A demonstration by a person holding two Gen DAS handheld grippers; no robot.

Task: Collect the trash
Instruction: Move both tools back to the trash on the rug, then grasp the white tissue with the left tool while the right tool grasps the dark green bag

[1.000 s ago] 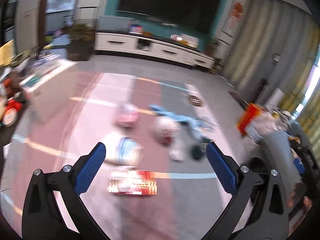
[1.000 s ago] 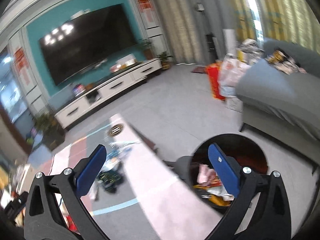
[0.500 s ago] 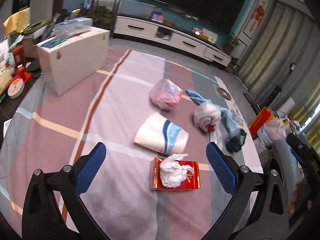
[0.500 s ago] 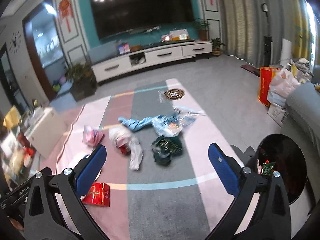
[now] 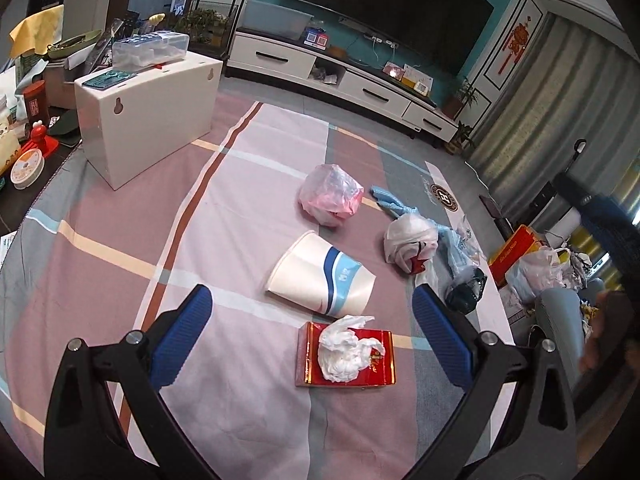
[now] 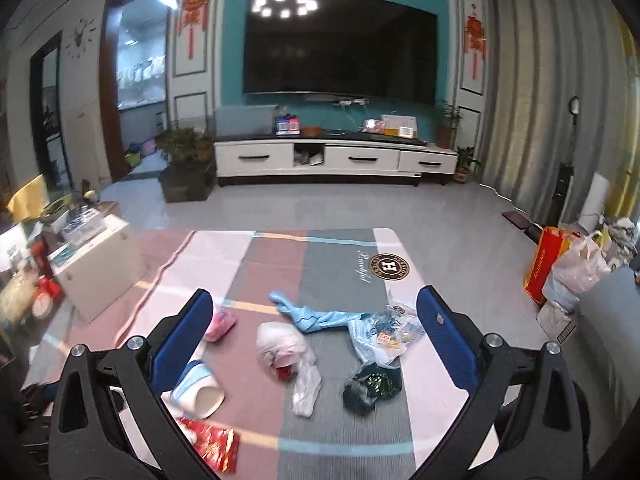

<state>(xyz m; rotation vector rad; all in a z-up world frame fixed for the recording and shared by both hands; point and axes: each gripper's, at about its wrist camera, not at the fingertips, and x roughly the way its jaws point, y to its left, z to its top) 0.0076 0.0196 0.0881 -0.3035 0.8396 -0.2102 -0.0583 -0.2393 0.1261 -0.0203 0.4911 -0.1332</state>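
Trash lies on a table with a striped cloth [image 5: 120, 216]. In the left wrist view I see a red packet [image 5: 382, 362] with a crumpled tissue [image 5: 342, 350] on it, a squashed paper cup [image 5: 320, 276], a pink bag [image 5: 330, 194], a white bag [image 5: 408, 236], a blue glove [image 5: 394, 202] and a dark wrapper [image 5: 466, 290]. My left gripper [image 5: 310, 334] is open above the packet. My right gripper [image 6: 314, 344] is open above the white bag [image 6: 280, 338], with the cup [image 6: 198, 390], glove [image 6: 320, 316], dark wrapper [image 6: 370, 388] and packet [image 6: 214, 446] below.
A white box [image 5: 152, 116] stands at the table's left with a clear container on it. Clutter lies left of it. Bags [image 6: 568, 268] sit on the floor at right beside a grey sofa [image 6: 612, 320]. A TV cabinet [image 6: 336, 158] stands at the back.
Both grippers swung to face the table. The right view turned from the floor bin and sofa to the trash. The left view moved closer over the packet and cup.
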